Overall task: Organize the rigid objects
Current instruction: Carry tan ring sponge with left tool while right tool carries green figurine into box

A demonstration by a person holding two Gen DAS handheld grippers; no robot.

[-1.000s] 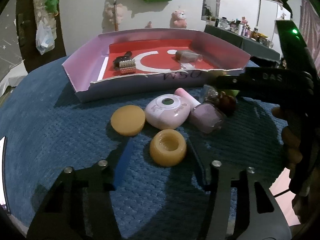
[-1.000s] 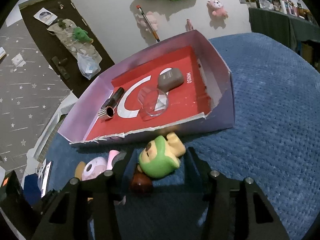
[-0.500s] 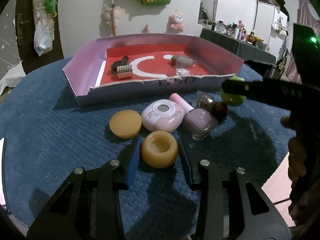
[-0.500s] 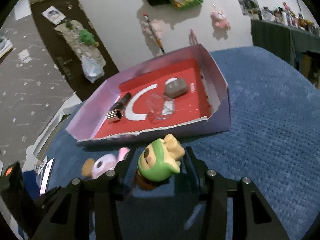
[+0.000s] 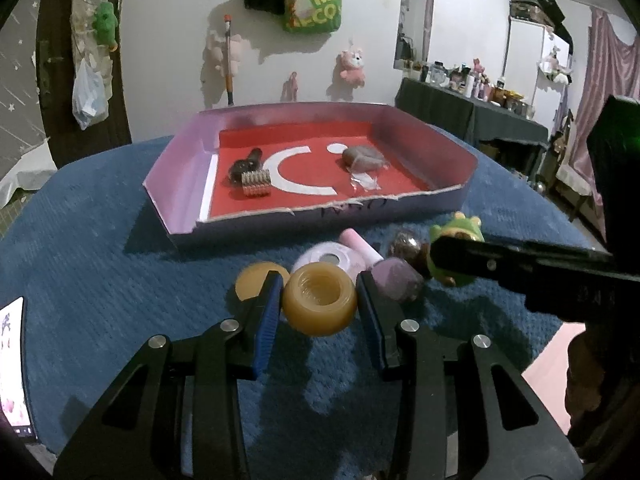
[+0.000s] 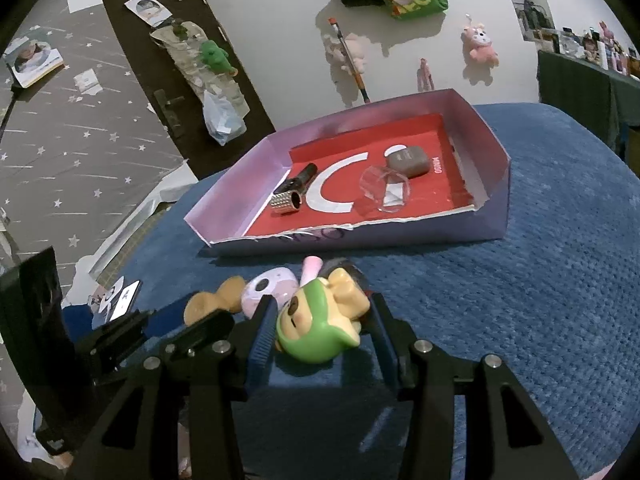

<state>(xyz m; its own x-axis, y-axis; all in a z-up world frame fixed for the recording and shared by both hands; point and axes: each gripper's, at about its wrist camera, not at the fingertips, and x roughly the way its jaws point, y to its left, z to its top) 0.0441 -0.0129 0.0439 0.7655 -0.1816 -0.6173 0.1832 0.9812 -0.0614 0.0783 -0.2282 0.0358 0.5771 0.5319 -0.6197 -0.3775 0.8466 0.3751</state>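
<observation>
My left gripper (image 5: 318, 304) is shut on a tan ring-shaped jar (image 5: 319, 298) and holds it just above the blue cloth. My right gripper (image 6: 322, 330) is shut on a green and yellow toy figure (image 6: 320, 326), also lifted; the toy also shows in the left wrist view (image 5: 456, 232). On the cloth lie a tan round lid (image 5: 251, 280), a pink round case (image 5: 328, 258), a pink tube (image 5: 358, 244), a purple bottle (image 5: 396, 280) and a dark ball (image 5: 404, 242). The purple-walled red tray (image 5: 180, 184) stands behind them.
The tray holds a studded silver cylinder (image 5: 256, 184) with a black tube, a brown case (image 5: 362, 158) and a clear plastic piece (image 6: 384, 188). A phone (image 5: 12, 360) lies at the cloth's left edge. A wall with hanging toys is behind.
Both grippers closed on their objects and lifted them: the left took the tan jar off the cloth, the right raised the green toy. Both views rose and tilted up.
</observation>
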